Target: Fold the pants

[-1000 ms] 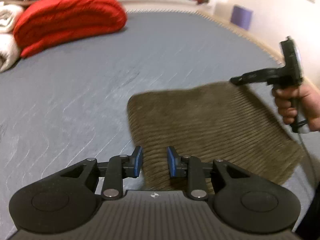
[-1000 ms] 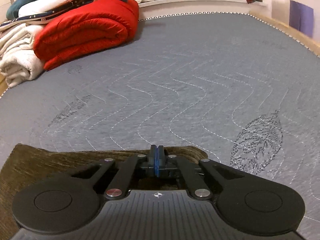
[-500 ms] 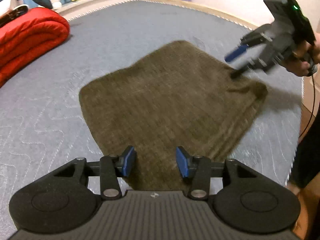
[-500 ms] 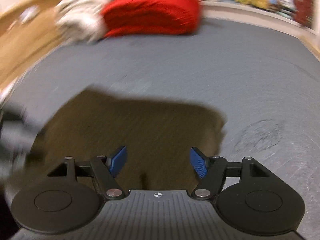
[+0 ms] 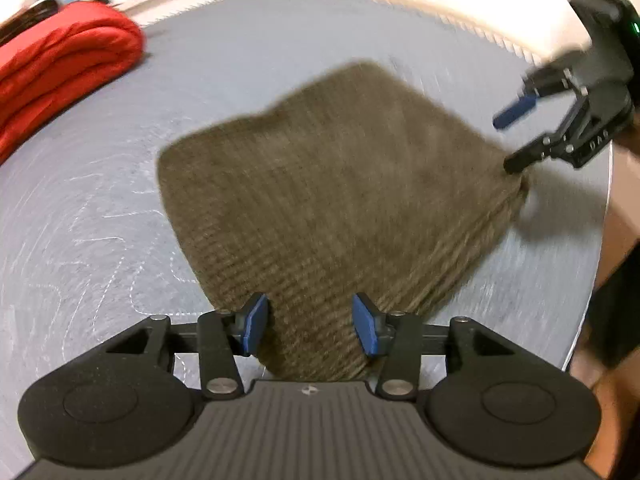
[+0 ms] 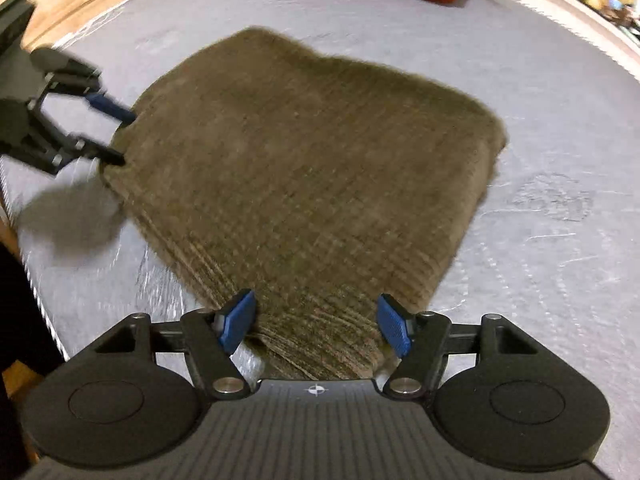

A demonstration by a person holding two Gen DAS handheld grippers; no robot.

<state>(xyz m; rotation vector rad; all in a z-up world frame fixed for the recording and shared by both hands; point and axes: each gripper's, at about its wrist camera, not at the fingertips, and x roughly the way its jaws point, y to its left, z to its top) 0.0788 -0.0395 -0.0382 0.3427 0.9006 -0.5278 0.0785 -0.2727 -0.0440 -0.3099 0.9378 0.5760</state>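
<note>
Left wrist view showed the folded pants (image 5: 328, 200) flat on the mattress (image 5: 88, 216), the spread left gripper (image 5: 306, 324) straddling one corner and the spread right gripper (image 5: 510, 140) the opposite.

Home bedroom, quilted grey mattress (image 5: 280, 52), folded red duvet (image 5: 60, 64)

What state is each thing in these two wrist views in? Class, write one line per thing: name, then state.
pants: folded into a flat brown block, lying on the mattress.
left gripper: open, at one corner of the pants.
right gripper: open, at another corner.
red blanket: folded, at the mattress's far end.
mattress: grey, quilted.
</note>
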